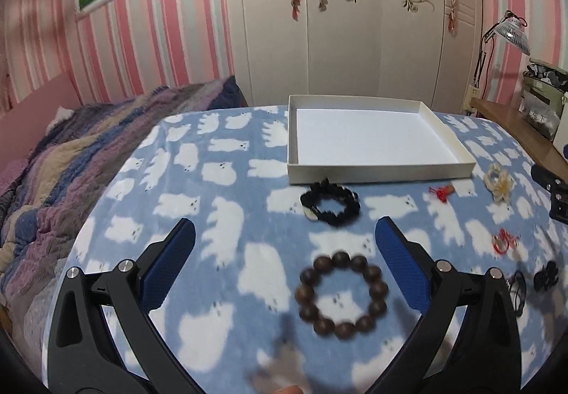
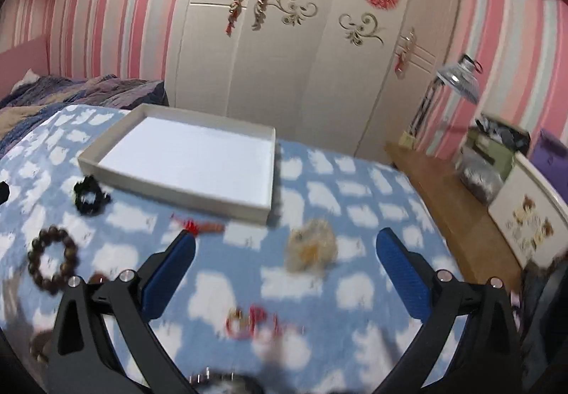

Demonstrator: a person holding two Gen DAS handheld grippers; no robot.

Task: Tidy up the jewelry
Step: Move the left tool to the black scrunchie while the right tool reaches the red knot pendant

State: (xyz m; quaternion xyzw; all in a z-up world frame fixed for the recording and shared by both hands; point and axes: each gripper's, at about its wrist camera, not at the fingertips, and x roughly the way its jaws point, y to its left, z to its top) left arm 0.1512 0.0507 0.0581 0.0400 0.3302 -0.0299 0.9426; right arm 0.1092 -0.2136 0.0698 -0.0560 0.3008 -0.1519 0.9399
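A shallow white box [image 1: 380, 169] stands empty on the blue bear-print blanket [image 1: 220, 181]; it also shows in the right wrist view [image 2: 177, 193]. My left gripper [image 1: 284, 227] is open above the blanket, with a brown bead bracelet [image 1: 342, 296] lying between its fingers and a black scrunchie [image 1: 330, 205] just beyond. My right gripper [image 2: 285, 241] is open, with a cream flower hair tie [image 2: 312, 250] between its fingertips and a red cord ring piece [image 2: 248, 323] nearer the camera. A small red tassel charm [image 2: 198, 227] lies by its left finger.
More small pieces lie at the blanket's right: a cream flower tie [image 1: 498, 182], a red charm [image 1: 442, 193], red rings [image 1: 504, 239] and dark clips [image 1: 532, 282]. A striped quilt [image 1: 71, 159] lies left. A wooden shelf [image 2: 451, 205] with boxes and a lamp [image 2: 458, 77] stands right.
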